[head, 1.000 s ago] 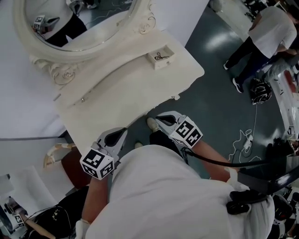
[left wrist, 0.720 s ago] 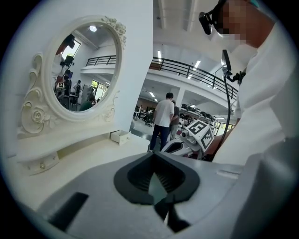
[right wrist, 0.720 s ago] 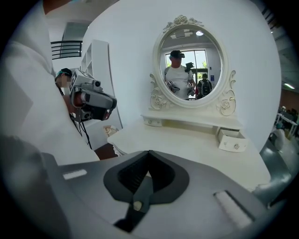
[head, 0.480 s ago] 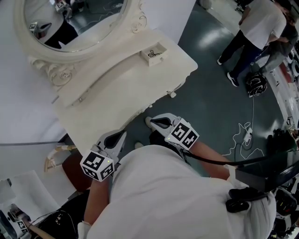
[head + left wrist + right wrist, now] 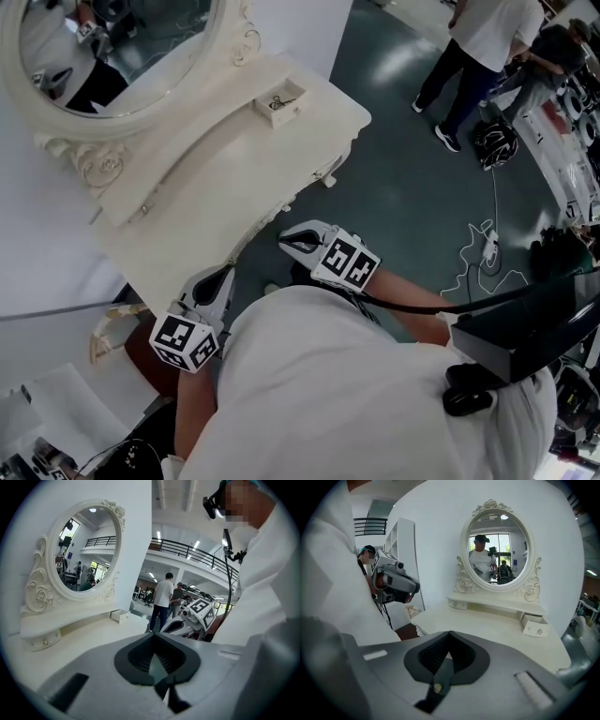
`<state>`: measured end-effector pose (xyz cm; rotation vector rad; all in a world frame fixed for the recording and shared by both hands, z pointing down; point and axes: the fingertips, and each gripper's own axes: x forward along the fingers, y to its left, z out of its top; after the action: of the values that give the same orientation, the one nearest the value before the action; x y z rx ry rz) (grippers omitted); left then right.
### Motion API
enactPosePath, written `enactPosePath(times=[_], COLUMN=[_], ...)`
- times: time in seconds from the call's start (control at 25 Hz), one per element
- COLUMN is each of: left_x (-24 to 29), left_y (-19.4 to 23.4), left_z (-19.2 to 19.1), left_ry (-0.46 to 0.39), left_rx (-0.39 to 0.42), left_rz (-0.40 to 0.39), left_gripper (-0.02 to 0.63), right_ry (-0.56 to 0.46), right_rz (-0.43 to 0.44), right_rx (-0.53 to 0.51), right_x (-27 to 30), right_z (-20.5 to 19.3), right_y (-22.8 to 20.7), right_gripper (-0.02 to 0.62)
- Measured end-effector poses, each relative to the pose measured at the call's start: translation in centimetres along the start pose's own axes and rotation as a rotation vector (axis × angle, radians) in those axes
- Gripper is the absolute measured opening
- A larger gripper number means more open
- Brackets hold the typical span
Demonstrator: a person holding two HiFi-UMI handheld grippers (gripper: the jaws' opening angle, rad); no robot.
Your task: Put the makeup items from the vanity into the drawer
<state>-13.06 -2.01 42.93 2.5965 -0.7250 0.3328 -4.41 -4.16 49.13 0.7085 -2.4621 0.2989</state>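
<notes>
The cream vanity point(image 5: 216, 178) stands ahead of me with a bare top. A small drawer point(image 5: 278, 101) on its right shelf end is open, and a dark thin item point(image 5: 276, 100) lies inside. That drawer also shows in the left gripper view point(image 5: 121, 616) and the right gripper view point(image 5: 536, 625). My left gripper point(image 5: 225, 274) hovers just off the vanity's near edge, shut and empty point(image 5: 153, 634). My right gripper point(image 5: 284, 240) hangs over the floor beside the vanity's front, also shut with nothing in it point(image 5: 450, 633).
An oval framed mirror point(image 5: 103, 47) rises at the back of the vanity. A second small drawer point(image 5: 458, 604) at the left shelf end is closed. People point(image 5: 478, 47) stand at the far right, near a helmet point(image 5: 494, 141) and a cable point(image 5: 478, 253) on the floor. A brown stool point(image 5: 141, 342) sits by my left.
The vanity and both grippers have slid left in the head view. Both grippers stay shut and close to my body.
</notes>
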Motion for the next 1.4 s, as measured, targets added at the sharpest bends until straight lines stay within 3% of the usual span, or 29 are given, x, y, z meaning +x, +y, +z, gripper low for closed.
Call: enactPosePath(times=[1.4], left_x=[1.1], left_y=[-0.7], left_z=[-0.2], left_ry=[0.016], left_rx=[-0.003], left_rz=[-0.019], left_gripper=[-0.002], right_ry=[-0.015], right_rz=[0.001], right_rx=[-0.019], right_x=[-0.4], right_z=[0.2], right_y=[0.2], right_gripper=[0.0])
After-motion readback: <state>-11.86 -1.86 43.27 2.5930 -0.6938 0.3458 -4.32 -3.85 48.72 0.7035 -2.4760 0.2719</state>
